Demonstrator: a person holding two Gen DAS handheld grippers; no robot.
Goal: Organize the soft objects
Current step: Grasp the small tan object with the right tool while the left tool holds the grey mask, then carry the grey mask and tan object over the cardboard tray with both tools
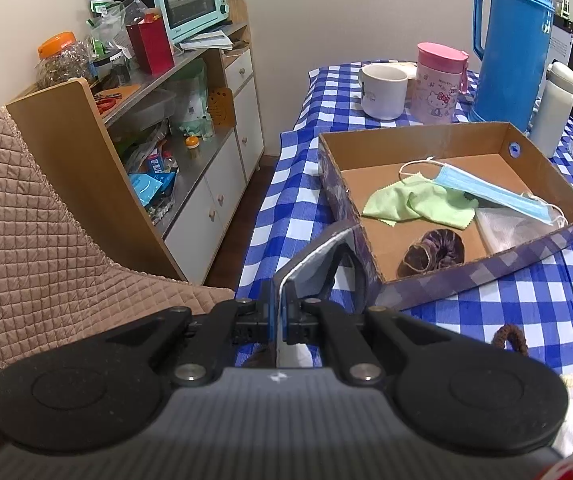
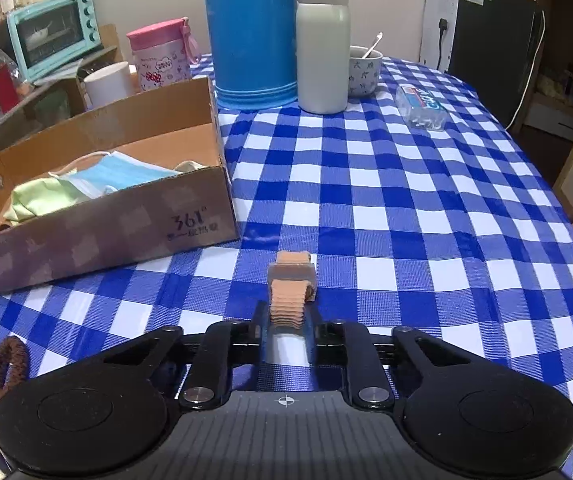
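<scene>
A cardboard box [image 1: 426, 136] stands on the blue checked tablecloth [image 1: 526, 304]. In it lie a green cloth [image 1: 410, 202], a blue face mask [image 1: 486, 190], a dark velvet scrunchie [image 1: 434, 252] and a clear bag [image 1: 514, 228]. My left gripper [image 1: 318, 256] is shut on a grey fabric piece with a black strap [image 1: 306, 268], held at the box's near left corner. My right gripper [image 2: 290, 272] is shut on a tan ribbed elastic band [image 2: 286, 304], above the cloth to the right of the box [image 2: 106, 224]. A brown hair tie [image 2: 6, 364] lies on the cloth at lower left.
Behind the box stand a blue thermos [image 2: 250, 28], a white bottle [image 2: 322, 40], a pink cup [image 1: 438, 80], a white mug [image 1: 382, 90] and a bowl with a spoon [image 2: 362, 70]. A tissue pack [image 2: 422, 106] lies to the right. A cluttered shelf [image 1: 174, 120] and a quilted chair [image 1: 26, 220] are at left.
</scene>
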